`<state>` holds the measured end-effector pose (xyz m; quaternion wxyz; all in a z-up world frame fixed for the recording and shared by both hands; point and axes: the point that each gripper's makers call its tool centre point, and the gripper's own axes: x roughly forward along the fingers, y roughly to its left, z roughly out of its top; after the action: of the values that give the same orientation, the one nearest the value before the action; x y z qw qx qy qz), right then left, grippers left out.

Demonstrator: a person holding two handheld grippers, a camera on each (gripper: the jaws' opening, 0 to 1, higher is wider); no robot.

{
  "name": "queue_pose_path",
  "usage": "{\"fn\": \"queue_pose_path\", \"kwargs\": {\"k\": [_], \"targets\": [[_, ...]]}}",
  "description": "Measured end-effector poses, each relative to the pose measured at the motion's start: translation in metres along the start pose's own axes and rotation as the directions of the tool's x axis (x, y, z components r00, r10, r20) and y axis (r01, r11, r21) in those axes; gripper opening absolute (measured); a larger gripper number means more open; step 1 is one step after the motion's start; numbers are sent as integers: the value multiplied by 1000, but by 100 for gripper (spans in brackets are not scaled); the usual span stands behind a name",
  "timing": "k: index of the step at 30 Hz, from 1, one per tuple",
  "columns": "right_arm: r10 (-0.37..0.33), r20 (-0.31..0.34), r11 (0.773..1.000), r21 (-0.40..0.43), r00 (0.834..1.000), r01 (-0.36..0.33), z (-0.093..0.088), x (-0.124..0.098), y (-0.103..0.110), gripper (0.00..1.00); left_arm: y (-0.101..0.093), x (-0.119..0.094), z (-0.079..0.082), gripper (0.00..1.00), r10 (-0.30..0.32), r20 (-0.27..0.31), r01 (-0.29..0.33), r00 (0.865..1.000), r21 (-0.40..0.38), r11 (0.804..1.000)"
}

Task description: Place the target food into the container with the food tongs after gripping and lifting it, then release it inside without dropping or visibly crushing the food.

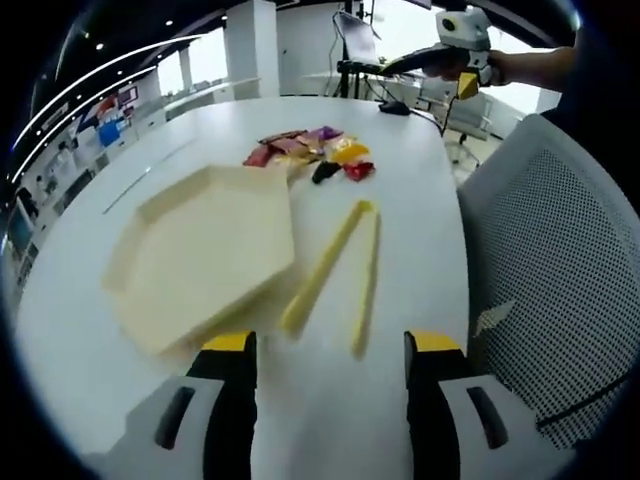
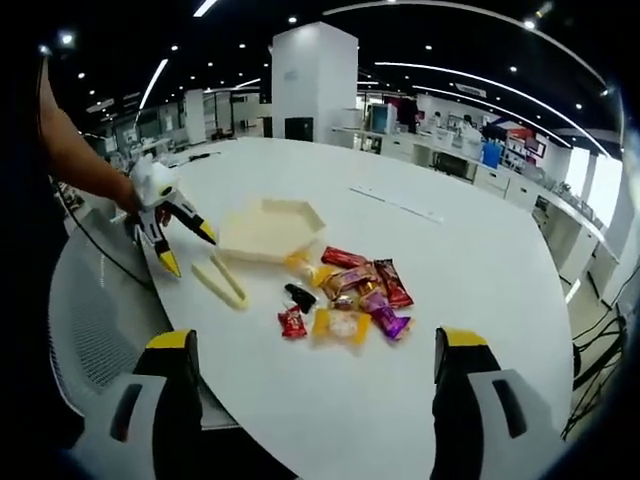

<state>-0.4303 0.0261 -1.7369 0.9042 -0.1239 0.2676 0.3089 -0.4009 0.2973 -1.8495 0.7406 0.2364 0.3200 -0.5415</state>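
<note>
White round worktop (image 2: pixel 480 260) carries everything. Mesh chair (image 1: pixel 560 300) sits at its edge. Cream hexagonal container (image 1: pixel 205 255) lies flat, nothing in it. Yellow tongs (image 1: pixel 335 275) lie on the worktop just beside the container, untouched. Pile of wrapped candies (image 2: pixel 345 295) sits near the container's far side, apart from the tongs. Left gripper (image 1: pixel 330 345) jaws spread wide, holding nothing, above the tongs' handle end. Right gripper (image 2: pixel 315 345) jaws also apart, holding nothing.

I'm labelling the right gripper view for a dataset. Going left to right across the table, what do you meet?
Left gripper → yellow tongs → hexagonal tray → pile of wrapped snacks.
</note>
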Motion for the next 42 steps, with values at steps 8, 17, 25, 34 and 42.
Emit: {"fn": "queue_pose_path", "kwargs": {"k": [8,17,25,34,42], "targets": [[11,-12,1000,6,1000,-11,-5,-1,1,93,1,7,3,41,-39,-25,41,999,68,997],[21,-13,1000,3,1000,-21,-2,0,-3,91,1,14,10,30,-55,-52,62,997,133,989],[38,-18,999,-6,999,-38,-1,3,-1,90,-5,14,9,11,-69,-77,80,995,155,985],[61,-12,998,-11,998,-61,5,4,3,87,-24,12,26,3,-105,-11,106,994,130,986],[80,-4,997,-15,997,-80,10,8,8,86,-30,8,52,1,-130,55,122,990,126,984]]}}
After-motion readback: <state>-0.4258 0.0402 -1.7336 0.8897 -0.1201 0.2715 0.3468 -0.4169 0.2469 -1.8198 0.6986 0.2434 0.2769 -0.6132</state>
